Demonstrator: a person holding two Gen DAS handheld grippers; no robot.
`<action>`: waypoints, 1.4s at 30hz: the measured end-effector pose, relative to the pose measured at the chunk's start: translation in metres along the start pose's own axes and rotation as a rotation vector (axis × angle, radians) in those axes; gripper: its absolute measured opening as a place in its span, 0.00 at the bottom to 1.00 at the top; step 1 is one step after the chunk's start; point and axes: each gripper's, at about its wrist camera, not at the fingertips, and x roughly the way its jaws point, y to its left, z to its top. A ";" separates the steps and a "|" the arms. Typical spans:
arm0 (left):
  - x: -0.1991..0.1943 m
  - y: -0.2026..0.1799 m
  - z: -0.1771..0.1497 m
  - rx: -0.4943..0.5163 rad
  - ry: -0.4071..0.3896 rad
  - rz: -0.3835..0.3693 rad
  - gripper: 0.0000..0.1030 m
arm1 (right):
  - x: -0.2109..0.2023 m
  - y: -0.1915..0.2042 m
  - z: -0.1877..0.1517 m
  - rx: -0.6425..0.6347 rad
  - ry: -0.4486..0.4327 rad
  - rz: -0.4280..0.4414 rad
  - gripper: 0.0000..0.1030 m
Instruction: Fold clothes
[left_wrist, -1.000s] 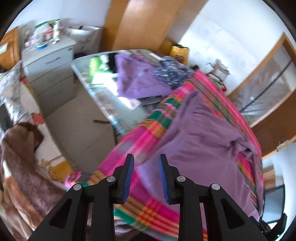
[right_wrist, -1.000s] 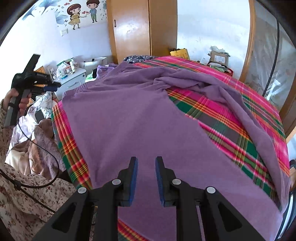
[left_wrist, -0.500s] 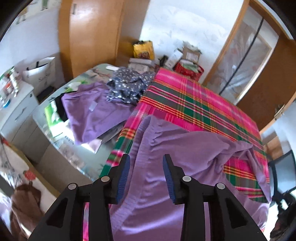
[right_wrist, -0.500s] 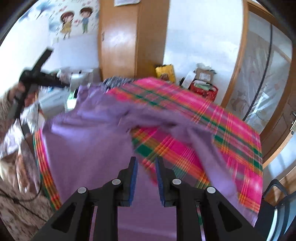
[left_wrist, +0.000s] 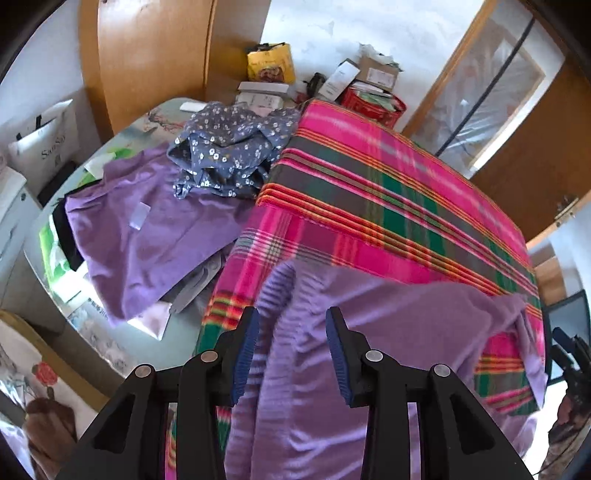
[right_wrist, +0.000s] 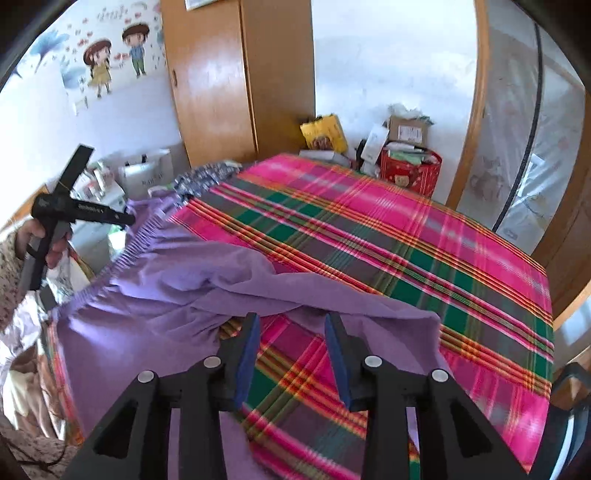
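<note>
A purple garment (left_wrist: 388, 314) lies spread over the near part of a pink and green plaid blanket (left_wrist: 388, 192). My left gripper (left_wrist: 291, 332) hangs open just above the garment's ribbed waistband (left_wrist: 277, 291), holding nothing. In the right wrist view the same purple garment (right_wrist: 147, 314) covers the blanket's (right_wrist: 369, 229) left and near side, with one fold running right. My right gripper (right_wrist: 291, 332) is open above that fold, empty. The left gripper (right_wrist: 127, 220) shows there at the waistband's (right_wrist: 125, 254) far end, held by a hand (right_wrist: 40, 236).
A side table (left_wrist: 33, 258) left of the bed carries another purple garment (left_wrist: 147, 229) and a crumpled blue floral garment (left_wrist: 229, 155). A white bag (left_wrist: 44, 147), boxes and a red bag (left_wrist: 373, 99) stand beyond. A wooden wardrobe (right_wrist: 236, 81) rises behind.
The left gripper has swung from the side table over to the garment's waistband edge. The right gripper has pulled back and lifted, and its jaws now stand wider apart.
</note>
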 end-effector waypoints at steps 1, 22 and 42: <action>0.005 0.001 0.002 0.003 0.011 -0.012 0.38 | 0.007 -0.003 0.005 0.004 0.007 0.004 0.36; 0.060 -0.011 0.019 0.010 0.175 -0.117 0.38 | 0.095 -0.014 0.069 -0.237 0.164 0.059 0.36; 0.048 0.012 0.029 -0.113 0.065 -0.153 0.08 | 0.129 -0.024 0.050 -0.125 0.254 0.376 0.36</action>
